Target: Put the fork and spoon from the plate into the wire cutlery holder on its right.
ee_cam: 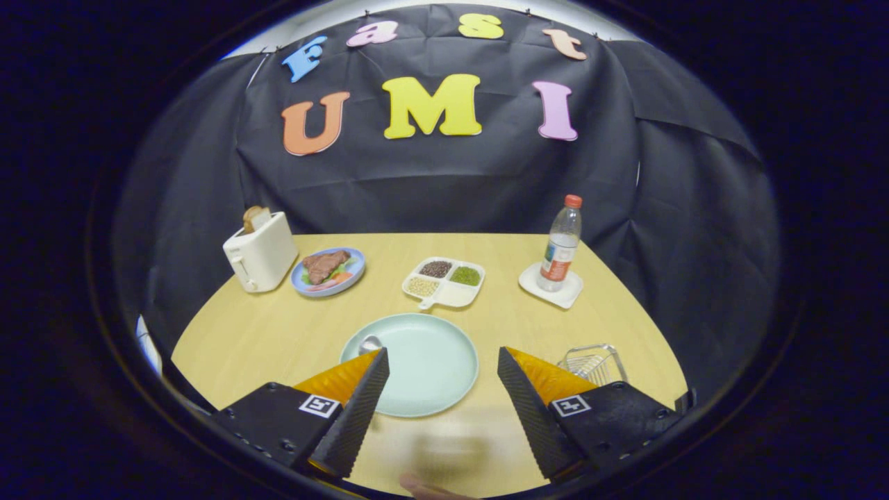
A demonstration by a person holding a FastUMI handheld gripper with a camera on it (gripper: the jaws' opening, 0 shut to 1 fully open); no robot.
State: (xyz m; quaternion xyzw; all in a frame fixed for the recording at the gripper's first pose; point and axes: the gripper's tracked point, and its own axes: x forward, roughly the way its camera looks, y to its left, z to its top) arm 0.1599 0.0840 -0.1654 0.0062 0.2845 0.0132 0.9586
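Observation:
A pale green plate (430, 357) lies on the wooden table just ahead of my fingers, reaching between their tips. A spoon's bowl (369, 343) shows at the plate's left rim; the rest of it is hidden behind my left finger. I see no fork from here. The wire cutlery holder (594, 362) stands right of the plate, partly behind my right finger. My gripper (442, 361) hovers over the near side of the plate, open wide, with nothing between the fingers.
Farther back stand a white toaster (260, 253) with bread, a blue plate of food (328, 271), a white divided dish of beans (444, 281) and a water bottle (560, 244) on a white coaster. A fingertip (424, 486) shows at the table's near edge.

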